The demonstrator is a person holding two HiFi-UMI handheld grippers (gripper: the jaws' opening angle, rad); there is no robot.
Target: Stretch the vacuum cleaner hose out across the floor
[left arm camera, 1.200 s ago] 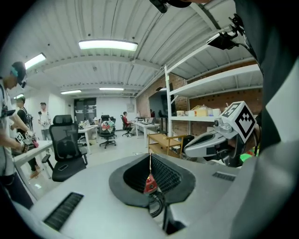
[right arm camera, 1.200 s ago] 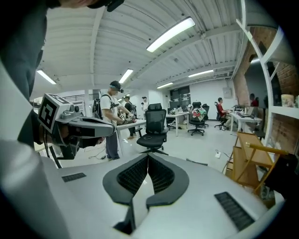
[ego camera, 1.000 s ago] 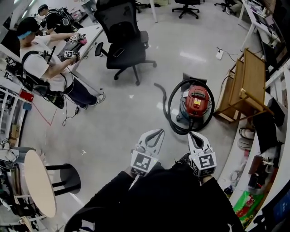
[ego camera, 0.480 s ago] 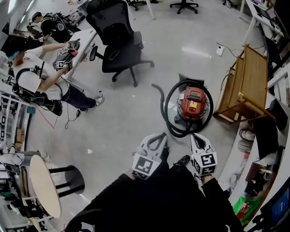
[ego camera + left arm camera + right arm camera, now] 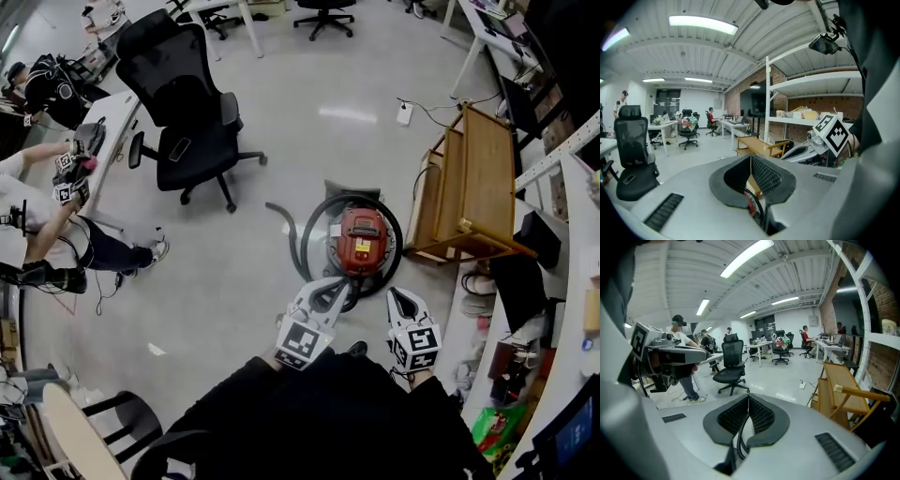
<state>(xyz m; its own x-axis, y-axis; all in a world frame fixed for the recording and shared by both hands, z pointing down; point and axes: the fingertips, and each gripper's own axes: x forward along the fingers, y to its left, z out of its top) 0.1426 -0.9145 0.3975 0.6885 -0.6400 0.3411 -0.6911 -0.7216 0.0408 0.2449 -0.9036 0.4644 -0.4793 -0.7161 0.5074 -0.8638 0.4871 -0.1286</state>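
The red vacuum cleaner [image 5: 359, 241] stands on the grey floor just ahead of me. Its black hose [image 5: 312, 217] is coiled around it, and the loose end [image 5: 274, 207] trails off to the left. My left gripper [image 5: 331, 287] is shut and empty, its tips over the near side of the coil. My right gripper [image 5: 397, 297] is also shut and empty, just right of the coil. In the left gripper view a strip of red body and black hose [image 5: 753, 206] shows below the closed jaws. The right gripper view shows the hose [image 5: 739, 439] the same way.
A wooden cart [image 5: 473, 187] stands right of the vacuum, with shelving and clutter along the right wall. A black office chair [image 5: 187, 131] sits at the far left beside a desk, where a seated person [image 5: 52, 220] works. A white power strip [image 5: 405, 113] lies on the floor beyond.
The view has advanced toward the vacuum, which now sits right in front of both grippers. Both grippers stayed shut and level.
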